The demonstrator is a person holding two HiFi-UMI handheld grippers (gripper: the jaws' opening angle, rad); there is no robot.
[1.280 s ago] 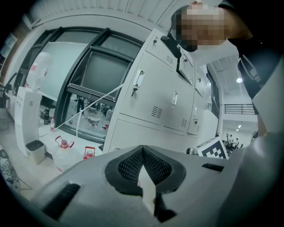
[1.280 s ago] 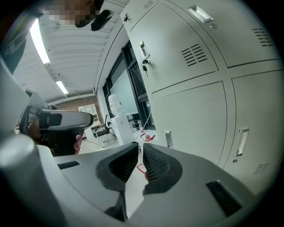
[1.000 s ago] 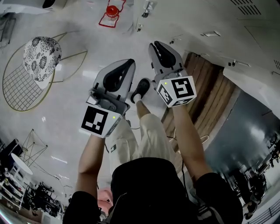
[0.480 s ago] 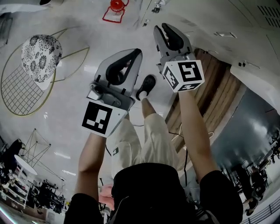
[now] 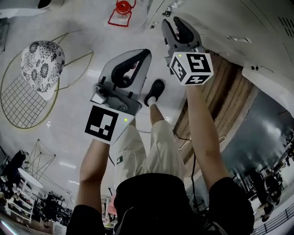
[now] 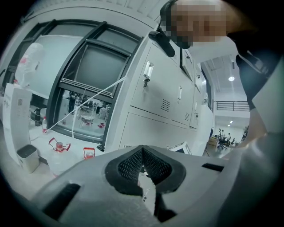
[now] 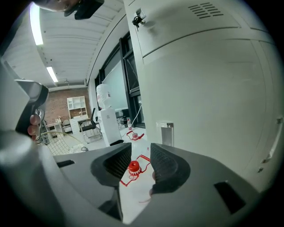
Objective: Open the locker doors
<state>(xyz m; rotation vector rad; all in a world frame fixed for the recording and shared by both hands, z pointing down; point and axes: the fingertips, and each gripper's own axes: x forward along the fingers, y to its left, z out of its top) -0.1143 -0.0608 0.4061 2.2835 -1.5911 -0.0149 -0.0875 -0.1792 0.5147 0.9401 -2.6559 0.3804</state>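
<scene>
White metal lockers (image 5: 239, 23) run along the upper right of the head view, their doors shut, with small latch handles (image 5: 241, 40). My right gripper (image 5: 176, 24) is held out close to them. Its jaws have just been opening and now stand a little apart with nothing between them. In the right gripper view, the gripper (image 7: 141, 155) faces a white locker door (image 7: 213, 88) that has a metal latch (image 7: 165, 132). My left gripper (image 5: 143, 53) is lower and to the left, shut on nothing. In the left gripper view, its tips (image 6: 142, 150) meet in front of the locker row (image 6: 164, 88).
A gold wire chair with a patterned cushion (image 5: 43, 59) stands on the floor at left. A red-capped water bottle (image 5: 121, 9) sits near the lockers' foot. A brown wood-grained panel (image 5: 216, 96) lies at right. The person's shoe (image 5: 156, 89) shows between the grippers.
Both grippers have moved up the head view toward the lockers, the right one farther. The right jaws have spread apart. The left jaws stay shut.
</scene>
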